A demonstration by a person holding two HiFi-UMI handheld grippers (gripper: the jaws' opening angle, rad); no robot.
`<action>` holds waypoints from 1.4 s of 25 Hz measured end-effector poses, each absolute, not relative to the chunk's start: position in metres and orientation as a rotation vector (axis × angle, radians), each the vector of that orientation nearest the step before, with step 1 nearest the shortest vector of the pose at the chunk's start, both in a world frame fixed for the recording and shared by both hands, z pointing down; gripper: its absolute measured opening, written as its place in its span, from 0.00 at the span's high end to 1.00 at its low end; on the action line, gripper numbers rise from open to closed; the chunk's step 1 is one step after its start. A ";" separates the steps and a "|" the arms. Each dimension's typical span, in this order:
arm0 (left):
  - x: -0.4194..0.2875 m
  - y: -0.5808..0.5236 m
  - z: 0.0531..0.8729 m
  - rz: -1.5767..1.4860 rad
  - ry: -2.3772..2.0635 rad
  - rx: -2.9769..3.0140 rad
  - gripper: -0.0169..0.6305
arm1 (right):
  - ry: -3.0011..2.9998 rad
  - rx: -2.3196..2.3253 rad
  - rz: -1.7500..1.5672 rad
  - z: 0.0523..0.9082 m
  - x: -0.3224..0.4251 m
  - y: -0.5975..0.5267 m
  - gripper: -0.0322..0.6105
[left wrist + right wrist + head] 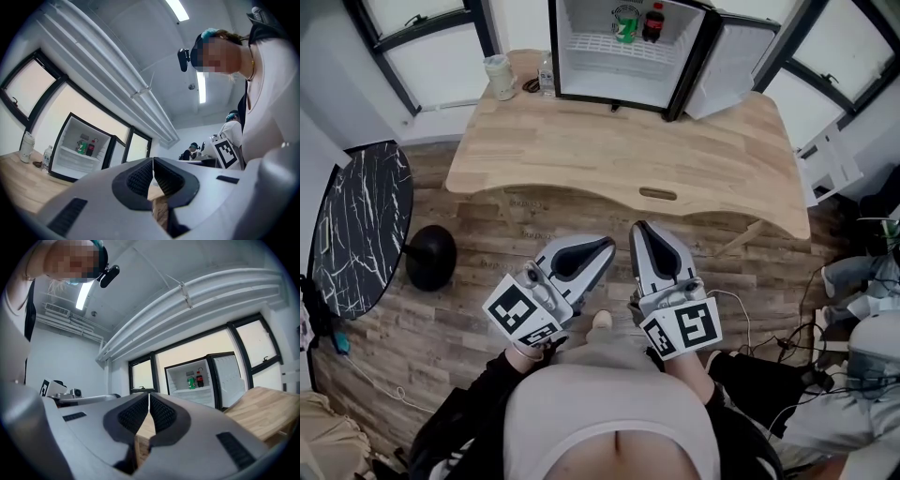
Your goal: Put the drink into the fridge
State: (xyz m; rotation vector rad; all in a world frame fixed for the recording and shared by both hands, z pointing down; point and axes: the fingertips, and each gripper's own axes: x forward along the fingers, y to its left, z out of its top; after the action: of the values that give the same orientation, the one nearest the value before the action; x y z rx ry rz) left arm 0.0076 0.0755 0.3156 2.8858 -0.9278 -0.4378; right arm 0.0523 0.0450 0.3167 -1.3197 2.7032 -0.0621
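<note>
The small fridge (602, 58) stands open at the far side of the wooden table (619, 150), its door (728, 66) swung to the right. On its top shelf stand a green can (626, 26) and a dark cola bottle (653, 22). Both show small in the left gripper view, green can (81, 148) and cola bottle (92, 148), and in the right gripper view, green can (191, 382) and cola bottle (199, 379). My left gripper (606, 247) (153, 161) and right gripper (642, 228) (149, 397) hang side by side over the floor, short of the table's near edge. Both are shut and hold nothing.
A pale lidded cup (499, 77), a small water bottle (547, 72) and a dark small thing (531, 86) stand at the table's far left. A round black marble side table (361, 225) is on the left. Cables (787, 347) and seated people (862, 375) are at the right.
</note>
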 end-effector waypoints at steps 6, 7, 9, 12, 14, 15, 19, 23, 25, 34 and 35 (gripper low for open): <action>-0.007 0.117 0.321 -0.442 -0.926 2.879 0.95 | 2.707 -1.313 -0.076 0.323 0.035 0.090 0.90; -0.010 0.124 0.321 -0.442 -0.925 2.879 0.95 | 2.707 -1.312 -0.077 0.324 0.033 0.098 0.90; -0.013 0.138 0.321 -0.440 -0.919 2.880 0.95 | 2.704 -1.315 -0.080 0.324 0.029 0.113 0.90; -0.018 0.160 0.321 -0.439 -0.908 2.885 0.95 | 2.700 -1.320 -0.088 0.326 0.024 0.134 0.90; -0.022 0.175 0.321 -0.439 -0.906 2.889 0.95 | 2.700 -1.316 -0.091 0.327 0.018 0.149 0.90; -0.025 0.182 0.321 -0.440 -0.905 2.890 0.95 | 2.700 -1.313 -0.090 0.327 0.015 0.157 0.90; -0.034 0.208 0.321 -0.439 -0.897 2.893 0.95 | 2.702 -1.304 -0.084 0.327 0.003 0.186 0.90; -0.042 0.231 0.323 -0.429 -0.884 2.894 0.95 | 2.695 -1.316 -0.094 0.331 -0.005 0.211 0.90; -0.044 0.239 0.324 -0.426 -0.876 2.895 0.95 | 2.692 -1.321 -0.096 0.331 -0.007 0.220 0.90; -0.052 0.265 0.321 -0.438 -0.859 2.907 0.95 | 2.694 -1.322 -0.075 0.327 -0.018 0.248 0.90; -0.052 0.266 0.320 -0.439 -0.859 2.910 0.95 | 2.695 -1.318 -0.070 0.326 -0.019 0.249 0.90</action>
State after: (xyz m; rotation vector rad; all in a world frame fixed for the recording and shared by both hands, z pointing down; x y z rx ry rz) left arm -0.0521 0.2661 0.3197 2.9095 -0.8593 -0.4394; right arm -0.0186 0.2486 0.3261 -1.3183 2.6947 -0.0697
